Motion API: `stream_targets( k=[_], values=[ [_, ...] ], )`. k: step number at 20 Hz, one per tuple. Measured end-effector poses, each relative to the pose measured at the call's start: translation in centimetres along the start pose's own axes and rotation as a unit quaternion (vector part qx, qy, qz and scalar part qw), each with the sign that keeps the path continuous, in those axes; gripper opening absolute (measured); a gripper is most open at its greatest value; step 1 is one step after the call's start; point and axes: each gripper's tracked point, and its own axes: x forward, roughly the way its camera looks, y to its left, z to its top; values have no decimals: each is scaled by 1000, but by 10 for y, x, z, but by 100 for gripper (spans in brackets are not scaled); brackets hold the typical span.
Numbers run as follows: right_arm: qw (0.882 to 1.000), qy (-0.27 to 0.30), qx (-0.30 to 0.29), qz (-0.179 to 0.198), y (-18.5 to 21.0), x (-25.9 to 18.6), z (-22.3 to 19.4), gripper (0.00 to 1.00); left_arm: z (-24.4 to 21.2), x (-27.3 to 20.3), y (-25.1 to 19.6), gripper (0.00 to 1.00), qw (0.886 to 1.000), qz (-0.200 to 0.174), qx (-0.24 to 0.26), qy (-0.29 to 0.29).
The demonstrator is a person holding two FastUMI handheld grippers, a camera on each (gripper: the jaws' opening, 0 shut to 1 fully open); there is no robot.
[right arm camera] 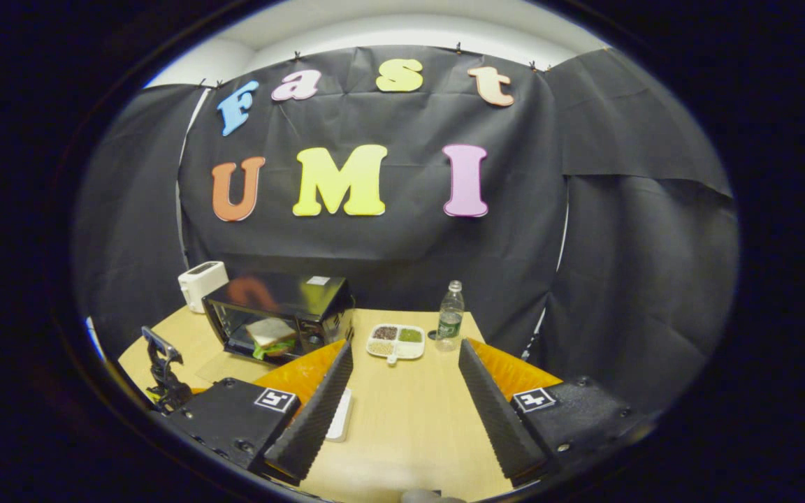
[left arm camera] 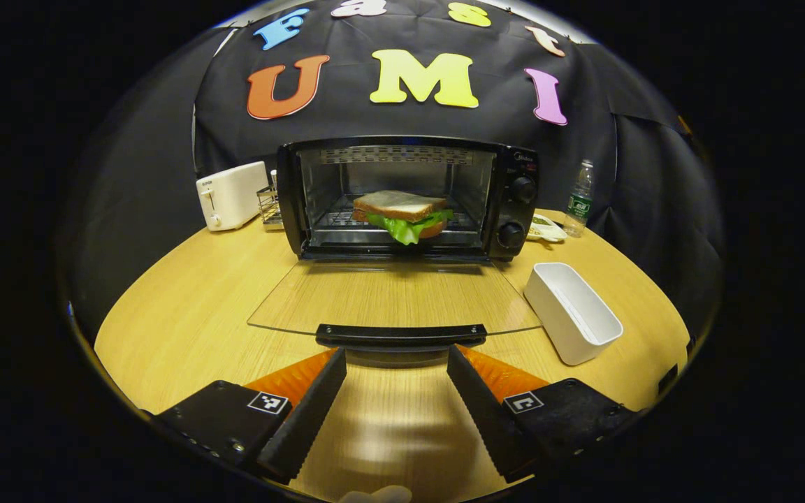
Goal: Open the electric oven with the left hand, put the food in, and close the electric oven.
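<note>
A: Oven status?
B: Toaster oven [left arm camera: 409, 199] on wooden table [left arm camera: 186, 314], glass door [left arm camera: 392, 297] folded flat; sandwich [left arm camera: 402, 215] on the rack inside.
A: Grippers?
B: Left gripper [left arm camera: 397, 360] spread wide, empty, just short of door handle [left arm camera: 400, 335]. Right gripper [right arm camera: 402, 353] agape, holding nothing, above the table

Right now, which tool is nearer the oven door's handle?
Left. The left tool sits open right in front of the door handle, not touching it. The right tool hangs open farther back, off to the oven's side.
</note>
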Motion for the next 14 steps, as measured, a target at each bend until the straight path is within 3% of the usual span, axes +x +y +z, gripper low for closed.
stream_targets(
  k=[14],
  values=[
    [1000, 17, 14, 5, -3, 13, -1, 96, -2, 8, 0, 96, 1000, -7, -4, 10]
  ],
)
